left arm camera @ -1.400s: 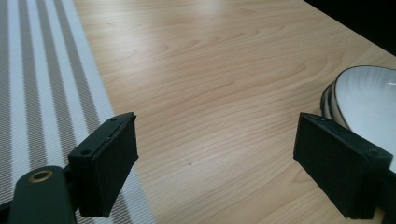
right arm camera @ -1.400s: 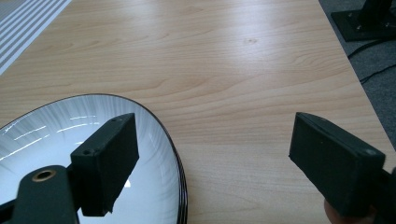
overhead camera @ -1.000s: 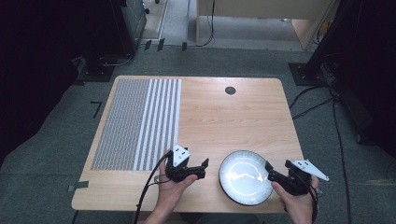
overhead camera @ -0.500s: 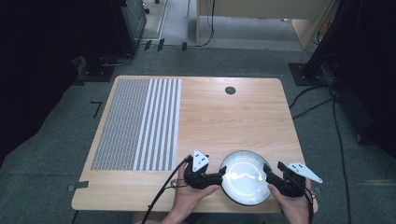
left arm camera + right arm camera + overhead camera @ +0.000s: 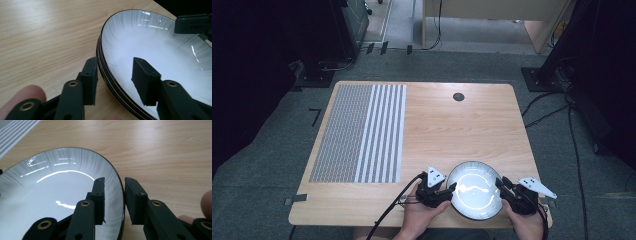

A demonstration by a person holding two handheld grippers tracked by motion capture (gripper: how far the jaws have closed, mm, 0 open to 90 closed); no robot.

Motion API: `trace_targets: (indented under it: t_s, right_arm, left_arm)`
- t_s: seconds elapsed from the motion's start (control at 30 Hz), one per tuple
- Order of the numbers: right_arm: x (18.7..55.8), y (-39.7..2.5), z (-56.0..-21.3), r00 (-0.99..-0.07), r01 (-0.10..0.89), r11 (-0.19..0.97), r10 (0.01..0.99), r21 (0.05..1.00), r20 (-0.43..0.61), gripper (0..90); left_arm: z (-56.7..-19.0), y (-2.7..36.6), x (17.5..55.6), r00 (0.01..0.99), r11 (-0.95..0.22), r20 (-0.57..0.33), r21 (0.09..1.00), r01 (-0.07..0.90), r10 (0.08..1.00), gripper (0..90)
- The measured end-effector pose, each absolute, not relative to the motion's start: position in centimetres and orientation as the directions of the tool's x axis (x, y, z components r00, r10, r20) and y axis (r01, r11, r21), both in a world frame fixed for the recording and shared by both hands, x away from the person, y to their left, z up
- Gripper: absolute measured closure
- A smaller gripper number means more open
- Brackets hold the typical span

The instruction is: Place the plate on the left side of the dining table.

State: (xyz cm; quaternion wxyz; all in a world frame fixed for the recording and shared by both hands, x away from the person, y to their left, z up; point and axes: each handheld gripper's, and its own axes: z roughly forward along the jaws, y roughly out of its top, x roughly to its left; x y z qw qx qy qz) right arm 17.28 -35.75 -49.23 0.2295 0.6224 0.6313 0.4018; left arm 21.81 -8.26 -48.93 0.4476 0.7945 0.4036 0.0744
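Note:
A white plate (image 5: 474, 192) with a dark rim lies near the table's front edge, right of centre. My left gripper (image 5: 451, 189) is at its left rim. In the left gripper view, that gripper (image 5: 115, 67) is open, one jaw outside the plate (image 5: 155, 42) and one over its inside, neither touching. My right gripper (image 5: 501, 185) is at the right rim. In the right gripper view, this gripper (image 5: 114, 182) has its jaws drawn close around the plate's (image 5: 62, 192) edge, gripping it.
A grey and white striped mat (image 5: 362, 132) covers the left part of the wooden table (image 5: 462, 130). A small black round insert (image 5: 458, 96) sits near the far edge. Cables lie on the floor to the right.
My left gripper has moved right to the plate's left rim and now straddles it. The right gripper has shifted slightly along the right rim. The plate has stayed in place.

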Motion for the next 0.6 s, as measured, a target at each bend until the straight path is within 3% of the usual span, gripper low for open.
trace_targets:
  t_s: [0.23,0.4,0.6]
  right_arm:
    - [17.19,-35.96,-49.67,-0.086,0.608,-0.133,0.969,0.783,0.232,79.4]
    - [17.48,-36.02,-49.74,-0.096,0.645,-0.117,0.968,0.755,0.232,76.9]
    - [17.12,-36.18,-49.11,-0.058,0.629,-0.170,0.963,0.759,0.264,82.7]
  left_arm:
    - [-49.36,-8.39,21.64,0.666,-0.288,-0.229,0.769,0.571,0.710,66.6]
    - [-49.45,-8.47,21.57,0.670,-0.295,-0.219,0.770,0.565,0.710,65.8]
    - [-49.45,-8.43,21.46,0.673,-0.300,-0.213,0.772,0.560,0.708,65.2]
